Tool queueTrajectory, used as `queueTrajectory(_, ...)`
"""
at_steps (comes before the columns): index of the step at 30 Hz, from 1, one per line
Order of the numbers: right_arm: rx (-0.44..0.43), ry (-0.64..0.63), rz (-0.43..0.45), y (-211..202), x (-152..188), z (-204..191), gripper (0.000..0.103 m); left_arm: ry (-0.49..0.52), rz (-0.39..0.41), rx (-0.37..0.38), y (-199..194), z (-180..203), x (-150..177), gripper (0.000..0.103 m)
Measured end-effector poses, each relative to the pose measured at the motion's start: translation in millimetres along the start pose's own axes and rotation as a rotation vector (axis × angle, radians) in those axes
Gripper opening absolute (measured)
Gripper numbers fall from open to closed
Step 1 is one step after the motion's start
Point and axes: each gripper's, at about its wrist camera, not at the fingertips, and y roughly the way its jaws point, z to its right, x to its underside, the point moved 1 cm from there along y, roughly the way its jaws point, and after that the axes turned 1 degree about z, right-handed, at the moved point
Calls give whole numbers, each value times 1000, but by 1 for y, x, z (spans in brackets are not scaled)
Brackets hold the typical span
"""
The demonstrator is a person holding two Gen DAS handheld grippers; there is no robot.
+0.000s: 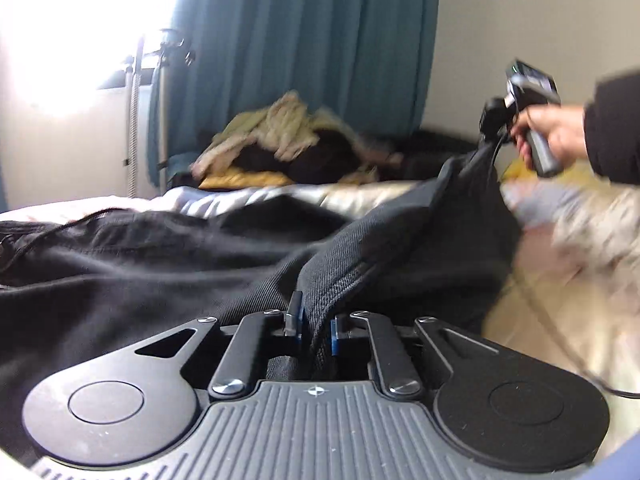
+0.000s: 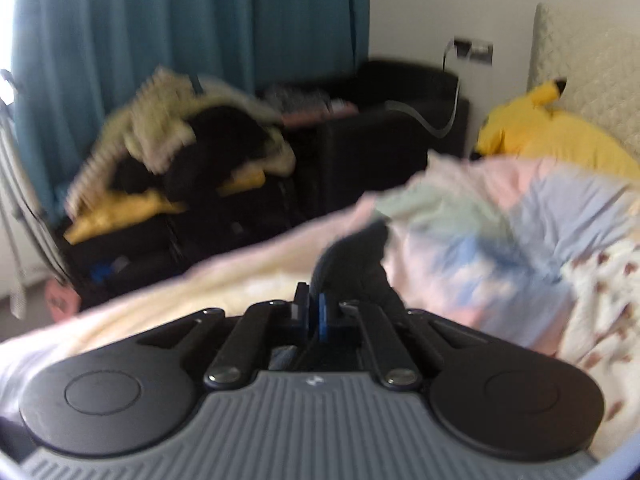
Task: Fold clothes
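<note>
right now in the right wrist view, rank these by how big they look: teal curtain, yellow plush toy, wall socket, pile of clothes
1. teal curtain
2. pile of clothes, blurred, so its edges are rough
3. yellow plush toy, partly hidden behind the bedding
4. wall socket
These are apparent sizes only; the things lie at different depths.

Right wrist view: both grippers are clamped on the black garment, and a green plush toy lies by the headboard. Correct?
Not quite: the plush toy is yellow, not green, as the right wrist view shows. The rest holds: the left gripper and the right gripper are each clamped on the black garment, and the toy lies by the headboard.
</note>
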Motion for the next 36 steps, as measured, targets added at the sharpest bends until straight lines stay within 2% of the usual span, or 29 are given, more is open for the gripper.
queueTrajectory(3,-64,51,86,-64,-22,23,5,-47,35,42,-23,-6,-7,11)
queueTrajectory(5,-127,143,157,-103,-19,50,5,-99,42,77,-39,-12,-11,11)
queueTrajectory(7,-131,239,187,-139,4,85,5,-149,37,112,-54,-16,-14,11)
queueTrajectory(10,-78,355,158,-164,69,138,6,-181,1,145,-72,-11,-13,11)
queueTrajectory(12,-41,433,133,-180,113,173,7,-166,-29,148,-79,-1,-10,11)
queueTrajectory(14,13,532,24,-174,161,201,10,-125,-60,134,-83,12,-6,11)
queueTrajectory(17,81,682,-154,-167,210,228,12,-66,-103,95,-83,29,2,11)
queueTrajectory(18,69,720,-150,-167,213,233,14,-51,-115,79,-82,34,5,11)
queueTrajectory(20,48,790,-139,-169,220,242,35,-39,-133,51,-78,38,9,11)
queueTrajectory(21,59,794,-113,-171,220,241,63,-45,-138,42,-76,38,9,11)
queueTrajectory(22,67,798,-91,-173,221,240,75,-54,-142,34,-75,38,10,11)
queueTrajectory(27,-38,878,-180,-153,235,237,70,-93,-162,9,-65,33,15,12)
queueTrajectory(28,-54,873,-176,-148,234,237,69,-102,-170,5,-64,33,16,12)
queueTrajectory(32,20,809,-172,-134,231,239,59,-141,-210,-11,-53,30,19,11)
queueTrajectory(33,21,823,-182,-131,236,241,51,-147,-212,-16,-52,30,19,12)
queueTrajectory(34,5,849,-189,-127,239,242,35,-153,-213,-18,-53,30,20,12)
queueTrajectory(36,-29,889,-182,-125,243,241,16,-164,-217,-18,-53,29,20,12)
